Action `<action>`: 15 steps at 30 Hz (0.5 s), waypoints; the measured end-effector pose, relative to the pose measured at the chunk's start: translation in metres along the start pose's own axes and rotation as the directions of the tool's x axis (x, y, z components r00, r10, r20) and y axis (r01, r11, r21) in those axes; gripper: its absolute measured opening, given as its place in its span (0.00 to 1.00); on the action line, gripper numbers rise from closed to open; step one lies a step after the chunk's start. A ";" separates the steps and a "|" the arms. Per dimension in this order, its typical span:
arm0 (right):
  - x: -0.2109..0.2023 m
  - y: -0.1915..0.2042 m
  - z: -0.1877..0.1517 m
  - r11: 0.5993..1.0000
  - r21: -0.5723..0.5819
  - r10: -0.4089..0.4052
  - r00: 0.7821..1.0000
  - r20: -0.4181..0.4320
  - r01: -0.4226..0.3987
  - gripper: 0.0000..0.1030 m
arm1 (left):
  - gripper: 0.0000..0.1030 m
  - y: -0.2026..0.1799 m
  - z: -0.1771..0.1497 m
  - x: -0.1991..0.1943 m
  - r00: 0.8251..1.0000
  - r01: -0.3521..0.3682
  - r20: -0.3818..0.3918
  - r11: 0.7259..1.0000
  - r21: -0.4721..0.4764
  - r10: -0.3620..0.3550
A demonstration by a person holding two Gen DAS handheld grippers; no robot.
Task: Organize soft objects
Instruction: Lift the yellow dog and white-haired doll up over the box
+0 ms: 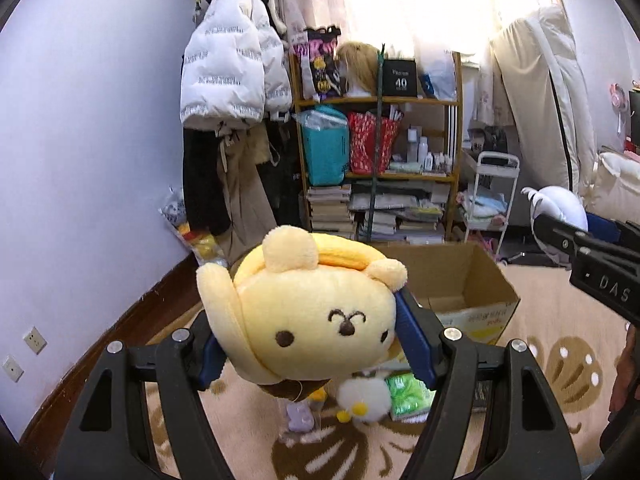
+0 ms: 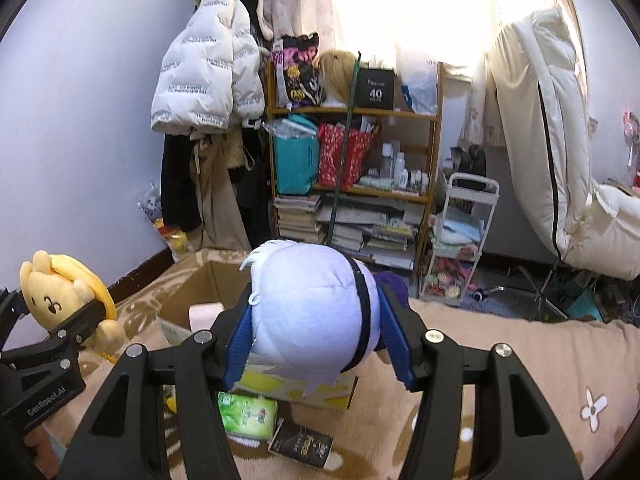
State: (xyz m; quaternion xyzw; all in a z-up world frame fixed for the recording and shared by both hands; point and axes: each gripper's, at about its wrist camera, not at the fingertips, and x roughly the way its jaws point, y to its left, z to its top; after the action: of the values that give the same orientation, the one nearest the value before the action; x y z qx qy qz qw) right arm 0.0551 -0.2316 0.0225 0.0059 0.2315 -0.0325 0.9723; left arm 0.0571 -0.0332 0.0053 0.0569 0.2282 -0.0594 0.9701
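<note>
Cardboard box [image 1: 460, 280] sits open-topped on the rug, just ahead and below both grippers: left gripper [image 1: 316, 344] clamps the yellow plush [image 1: 316, 316], right gripper [image 2: 316, 332] clamps the white plush [image 2: 316, 312].

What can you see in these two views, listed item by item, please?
plush dog: one, yellow, clamped in the left tool, above the rug
plush doll: one, white and pale blue, clamped in the right tool
cardboard box: one, brown, open, on the rug behind the toys
tissue pack: one, green, on the rug in front of the box
small chick toy: one, white and yellow, on the rug
dark packet: one, black, on the rug beside the tissue pack
rug: one, beige with brown pattern
shelf: one, wooden, at the back wall, full of books and bags
puffer jacket: one, white, hanging left of the shelf
trolley: one, white, right of the shelf
left tool: black, blue pads
right tool: black, blue pads
</note>
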 end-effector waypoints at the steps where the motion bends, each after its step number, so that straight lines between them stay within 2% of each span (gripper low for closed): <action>1: -0.001 0.000 0.002 1.000 -0.001 -0.001 1.000 0.010 0.001 0.59 | 0.70 0.002 0.003 -0.003 1.000 0.003 0.018 1.000 0.000 -0.003; 6: 0.000 -0.001 0.011 1.000 0.000 -0.002 0.999 0.048 0.003 0.59 | 0.70 0.003 0.019 -0.011 0.996 0.007 0.086 1.000 0.022 -0.009; 15: 0.005 -0.002 0.035 1.000 -0.008 -0.003 0.994 0.112 0.004 0.60 | 0.70 -0.004 0.042 0.000 0.991 0.006 0.131 1.000 0.030 -0.010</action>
State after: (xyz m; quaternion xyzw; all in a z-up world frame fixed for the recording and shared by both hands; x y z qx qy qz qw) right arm 0.0746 -0.2346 0.0514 -0.0004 0.1767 -0.0334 0.9837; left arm 0.0750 -0.0426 0.0422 0.0663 0.1633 -0.0703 0.9818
